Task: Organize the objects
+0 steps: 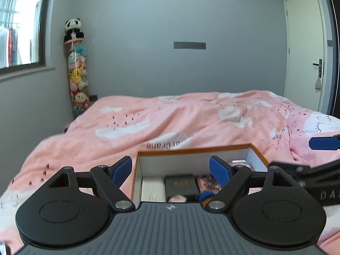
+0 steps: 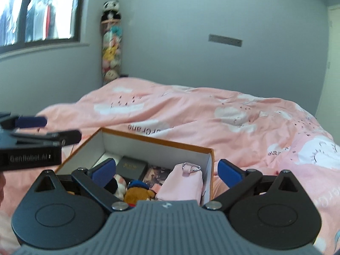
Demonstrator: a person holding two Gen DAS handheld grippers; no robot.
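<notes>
An open box with an orange rim [image 1: 191, 149] and white inside walls lies on the bed. In it I see a black case [image 1: 180, 183], a white carton [image 1: 153, 189] and a picture card [image 1: 207, 183]. The right wrist view shows the same box [image 2: 157, 140] holding a pink pouch [image 2: 182, 188] with a metal ring, a brown plush toy [image 2: 137, 194] and a white plush [image 2: 118, 184]. My left gripper [image 1: 170, 163] is open above the box's left side, holding nothing. My right gripper [image 2: 165, 165] is open over its right wall, also holding nothing.
A pink duvet with a cloud print [image 1: 170, 119] covers the bed around the box. A tall clear tube of plush toys with a panda on top [image 1: 77, 74] stands in the corner by the window [image 1: 19, 27]. A white door [image 1: 306, 53] is at the right.
</notes>
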